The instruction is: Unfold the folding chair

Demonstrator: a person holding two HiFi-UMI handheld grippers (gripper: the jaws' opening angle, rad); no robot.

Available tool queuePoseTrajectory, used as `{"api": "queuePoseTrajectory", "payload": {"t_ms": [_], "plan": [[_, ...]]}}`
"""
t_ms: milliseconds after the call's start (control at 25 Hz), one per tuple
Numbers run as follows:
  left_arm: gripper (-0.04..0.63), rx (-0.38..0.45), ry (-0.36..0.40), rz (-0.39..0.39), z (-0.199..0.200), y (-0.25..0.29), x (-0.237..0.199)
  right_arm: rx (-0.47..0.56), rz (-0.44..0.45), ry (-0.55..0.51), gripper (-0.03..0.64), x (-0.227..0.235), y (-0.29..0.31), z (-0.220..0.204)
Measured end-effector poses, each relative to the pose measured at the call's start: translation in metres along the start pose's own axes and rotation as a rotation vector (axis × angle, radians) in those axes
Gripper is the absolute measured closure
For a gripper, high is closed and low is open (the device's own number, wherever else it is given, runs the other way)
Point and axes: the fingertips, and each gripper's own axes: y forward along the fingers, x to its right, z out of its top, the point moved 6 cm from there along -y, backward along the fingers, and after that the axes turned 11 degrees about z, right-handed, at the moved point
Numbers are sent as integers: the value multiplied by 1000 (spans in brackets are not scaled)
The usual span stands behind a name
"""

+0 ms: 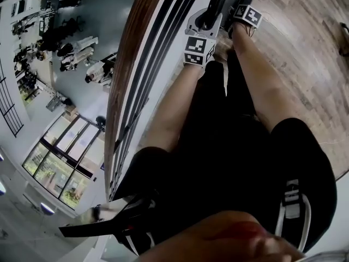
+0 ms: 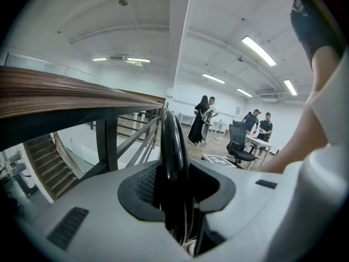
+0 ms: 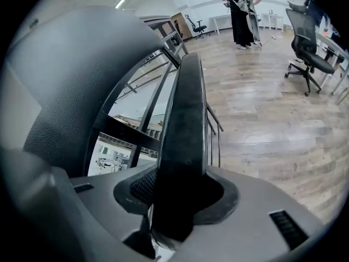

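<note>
1. Where it is: the folding chair (image 1: 221,1) is at the far end of both arms, top of the head view. It's right by the wooden handrail (image 1: 133,64), over the wood floor (image 1: 305,48). We see only black frame parts there, the rest is cut off.
2. Left gripper (image 2: 174,184): jaws clamped on a round frame tube (image 2: 173,146), pads tight on both sides. The tube rises out of the jaws & bends over at the top.
3. Right gripper (image 3: 182,201): jaws pinching a flat frame bar (image 3: 185,119). The bar fills the gap, w/ a grey padded panel (image 3: 71,75) just beside it on the left, prob. seat or back.
4. Handling, our guess:
   - The frame is metal, stiff, won't flex.
   - The finish is smooth, so pads could slide along the tube or twist round it if we pull at an angle.
   - Weight looks moderate, fine for two grips.
   - The padded panel is softer & too broad to pinch, so no good as a hold.
5. Where to hold: stay on the frame members, one grip per half, as now. Keep clear of hinges, which we can't see from here.
6. Direction: in the right gripper view the bar runs straight away from the jaws toward the railing. In the head view the tubes head up & away, approx. parallel to the handrail.
7. Long axis: we take it to run along those tubes, chair prob. still flat. Can't tell which end is top.
</note>
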Motion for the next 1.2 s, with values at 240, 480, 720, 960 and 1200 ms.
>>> {"api": "queuePoseTrajectory", "payload": {"t_ms": [240,480,720,960,1200], "plan": [[485,-1,27,-74,6,-7,3,19,51,1,447,12,-14,-4],[483,-34,1,-61,-4,2,-17,30,159,47,446,63,-28,-5],[482,-72,-55,-44,-21,14,-25,39,293,94,446,126,-39,-11],[476,-127,-86,-27,-31,22,-38,34,435,139,446,194,-56,-21],[474,-136,-134,-19,-39,20,-64,40,576,153,446,227,-51,-32]]}}
